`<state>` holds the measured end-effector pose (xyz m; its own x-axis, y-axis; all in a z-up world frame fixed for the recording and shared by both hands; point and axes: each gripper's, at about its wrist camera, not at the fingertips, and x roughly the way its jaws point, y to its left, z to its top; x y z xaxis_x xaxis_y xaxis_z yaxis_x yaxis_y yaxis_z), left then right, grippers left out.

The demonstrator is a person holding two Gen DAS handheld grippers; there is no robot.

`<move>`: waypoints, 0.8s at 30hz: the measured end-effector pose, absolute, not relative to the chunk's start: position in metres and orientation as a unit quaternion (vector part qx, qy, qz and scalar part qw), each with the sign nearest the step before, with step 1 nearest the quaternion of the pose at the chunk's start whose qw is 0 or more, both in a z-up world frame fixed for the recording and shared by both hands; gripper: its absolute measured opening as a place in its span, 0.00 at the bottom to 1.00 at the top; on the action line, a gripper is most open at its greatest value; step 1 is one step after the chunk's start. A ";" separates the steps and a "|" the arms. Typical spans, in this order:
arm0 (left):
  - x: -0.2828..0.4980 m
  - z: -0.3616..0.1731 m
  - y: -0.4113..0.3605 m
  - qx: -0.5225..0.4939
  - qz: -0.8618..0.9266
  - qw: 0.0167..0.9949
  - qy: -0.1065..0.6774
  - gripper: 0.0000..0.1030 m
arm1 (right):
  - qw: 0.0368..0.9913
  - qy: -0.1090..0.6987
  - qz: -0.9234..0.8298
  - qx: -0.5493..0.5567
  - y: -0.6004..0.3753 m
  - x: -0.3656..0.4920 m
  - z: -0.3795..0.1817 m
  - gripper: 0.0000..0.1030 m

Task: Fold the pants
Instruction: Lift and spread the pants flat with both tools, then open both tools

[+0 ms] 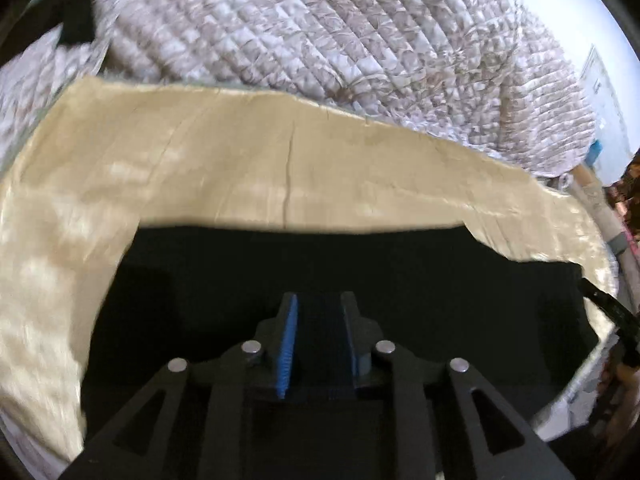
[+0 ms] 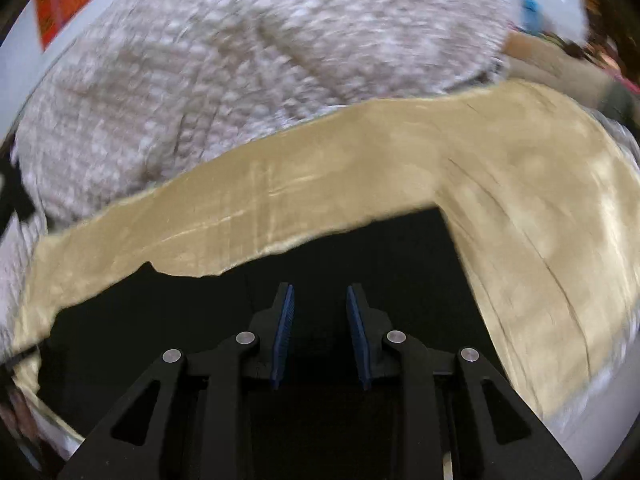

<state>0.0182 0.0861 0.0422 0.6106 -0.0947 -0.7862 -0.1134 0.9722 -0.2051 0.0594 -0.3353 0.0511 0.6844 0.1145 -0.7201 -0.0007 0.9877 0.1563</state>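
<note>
One garment, black pants (image 1: 320, 264), lay flat on a tan sheet (image 1: 240, 152) spread over a quilted bed cover (image 1: 300, 28).

Left wrist view: left tool (image 1: 319, 306) hung over the dark cloth, jaws slightly parted, nothing between them. Cloth looked soft, limp and light; likely to sag and slide when lifted.

Right wrist view, blurred: right tool (image 2: 320, 298) likewise parted and empty above the pants (image 2: 360, 256). Best hold, by my judgement: an outer edge or corner, pinched through all layers.

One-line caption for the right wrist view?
Right tongs open and empty above black pants lying on a tan cloth spread over a quilt.
</note>
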 end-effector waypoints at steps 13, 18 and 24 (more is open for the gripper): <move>0.046 0.015 0.097 -0.104 0.059 0.891 0.439 0.32 | 0.921 0.387 -0.004 0.055 -0.331 0.086 0.036 0.27; 0.034 0.024 0.071 -0.092 0.024 0.895 0.436 0.32 | 0.917 0.392 0.059 0.040 -0.292 0.073 0.036 0.32; -0.001 0.019 0.021 -0.044 -0.031 0.905 0.422 0.42 | 0.906 0.393 0.153 -0.031 -0.210 0.026 0.026 0.32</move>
<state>-0.0014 0.0210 0.0191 0.6413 -0.0929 -0.7616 0.0184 0.9942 -0.1058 0.0261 -0.2103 0.0262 0.6436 0.2526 -0.7224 -0.3021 0.9512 0.0635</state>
